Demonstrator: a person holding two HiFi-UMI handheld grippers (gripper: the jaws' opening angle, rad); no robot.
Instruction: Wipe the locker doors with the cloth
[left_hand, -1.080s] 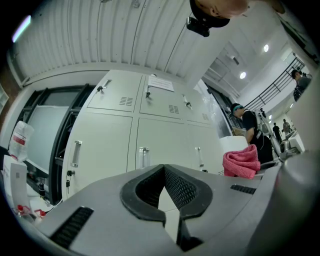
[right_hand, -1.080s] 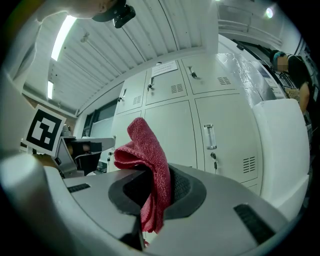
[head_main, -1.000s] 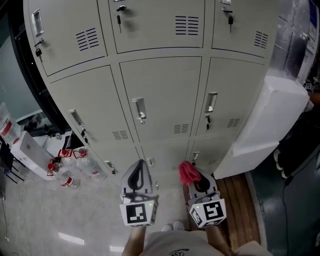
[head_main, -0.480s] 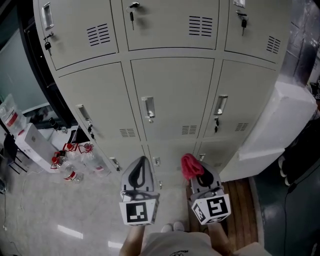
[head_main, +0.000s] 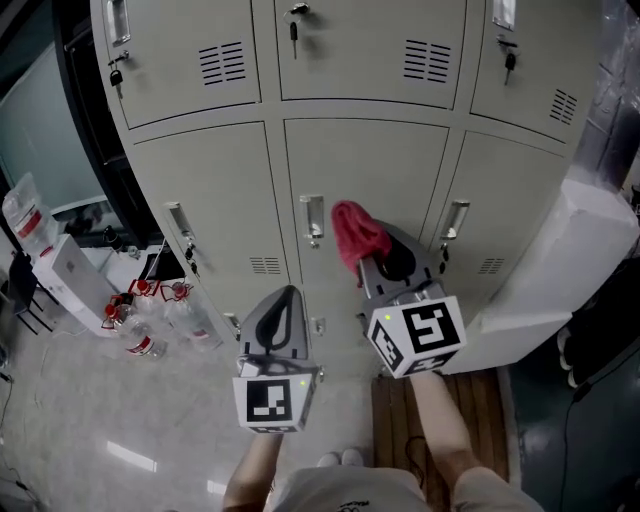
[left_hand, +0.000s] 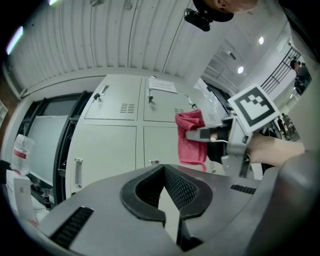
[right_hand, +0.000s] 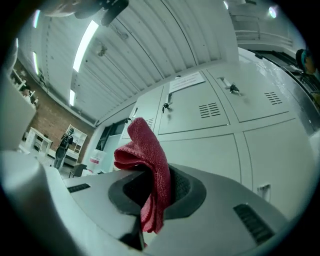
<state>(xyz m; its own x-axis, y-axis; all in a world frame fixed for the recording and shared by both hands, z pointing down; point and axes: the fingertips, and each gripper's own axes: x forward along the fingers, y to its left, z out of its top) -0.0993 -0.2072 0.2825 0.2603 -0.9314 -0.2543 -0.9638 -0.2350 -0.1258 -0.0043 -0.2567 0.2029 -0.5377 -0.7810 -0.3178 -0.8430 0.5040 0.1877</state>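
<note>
Right gripper (head_main: 372, 262) clamps a nubby red cloth (head_main: 352, 232) before flat metal locker doors (head_main: 370, 165) — left gripper (head_main: 288, 296) pressed closed, empty.

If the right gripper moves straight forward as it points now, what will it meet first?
Probably the grey metal locker door in the middle column; the red cloth clamped in the right gripper would touch first. Depth is unclear.

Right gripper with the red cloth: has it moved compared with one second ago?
Yes. The right gripper has risen: its red cloth now sits beside the middle-row door handle; before, it was low, in front of the bottom-row door.
</note>
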